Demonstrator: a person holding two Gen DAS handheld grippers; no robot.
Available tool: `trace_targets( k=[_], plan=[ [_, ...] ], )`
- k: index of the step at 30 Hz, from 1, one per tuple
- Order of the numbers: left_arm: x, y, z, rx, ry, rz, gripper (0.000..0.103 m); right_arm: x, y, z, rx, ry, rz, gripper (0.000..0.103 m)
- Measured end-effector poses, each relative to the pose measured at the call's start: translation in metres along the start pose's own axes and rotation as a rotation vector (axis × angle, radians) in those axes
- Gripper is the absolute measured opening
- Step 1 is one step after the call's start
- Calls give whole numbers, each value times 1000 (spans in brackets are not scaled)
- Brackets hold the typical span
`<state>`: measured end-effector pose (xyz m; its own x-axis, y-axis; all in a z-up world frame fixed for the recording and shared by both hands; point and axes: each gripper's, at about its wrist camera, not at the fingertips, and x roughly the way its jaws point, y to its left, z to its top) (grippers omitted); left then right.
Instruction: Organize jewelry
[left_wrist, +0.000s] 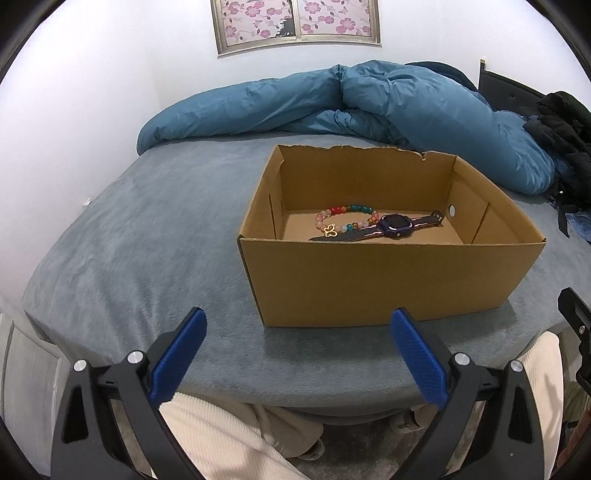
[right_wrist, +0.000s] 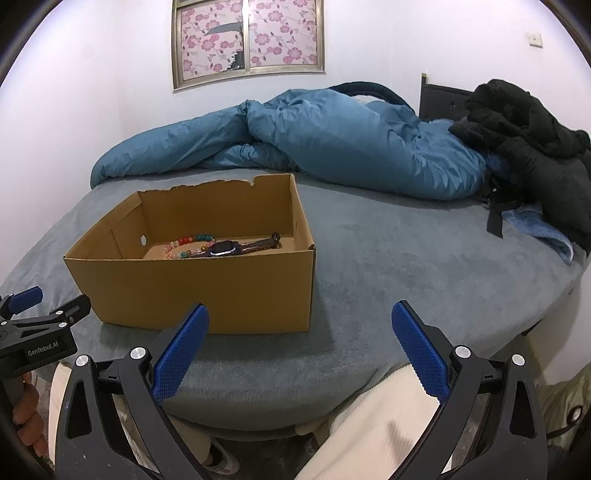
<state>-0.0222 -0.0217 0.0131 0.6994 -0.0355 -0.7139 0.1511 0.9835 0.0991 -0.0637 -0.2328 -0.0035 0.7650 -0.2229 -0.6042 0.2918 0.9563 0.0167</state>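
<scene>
**Cardboard box holds the jewelry; both grippers hang open and empty**

Cardboard, plain brown and open-topped: a box (left_wrist: 388, 280) sits on a grey-blue plush bed cover (left_wrist: 155, 251), with its back edge torn ragged; inside, on the box floor, lies a beaded bracelet (left_wrist: 345, 218) of pink, red, teal and amber beads with a small gold butterfly charm (left_wrist: 330, 231); touching it, and partly overlapping it, is a dark purple smartwatch (left_wrist: 397, 227) with its strap stretched flat across the floor. No other jewelry shows on the bed in either view, so the task looks close to finished, or finished; both pieces already rest in the box, though they lie loosely together rather than set apart.

Left gripper (left_wrist: 298, 358) hovers in front of the near wall of the box, its blue-padded fingers (left_wrist: 177, 362) spread wide, holding nothing and touching nothing; right gripper (right_wrist: 300, 354) hovers near the box's right front corner, its blue pads (right_wrist: 421, 354) equally wide apart, also empty.

Behind the box a rumpled blue duvet (left_wrist: 369, 103) lies bunched along the wall; a black jacket (right_wrist: 532, 147) is heaped at the far right; a window with pink flower film (right_wrist: 249, 40) sits above; the person's cream trousers (left_wrist: 221, 435) show below the grippers.
</scene>
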Motion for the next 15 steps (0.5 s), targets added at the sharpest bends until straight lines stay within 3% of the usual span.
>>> trace_targets(
  k=[15],
  plan=[
    [1, 9, -1, -11, -1, 17, 97, 5, -5, 0, -3, 18, -4, 95]
  ],
)
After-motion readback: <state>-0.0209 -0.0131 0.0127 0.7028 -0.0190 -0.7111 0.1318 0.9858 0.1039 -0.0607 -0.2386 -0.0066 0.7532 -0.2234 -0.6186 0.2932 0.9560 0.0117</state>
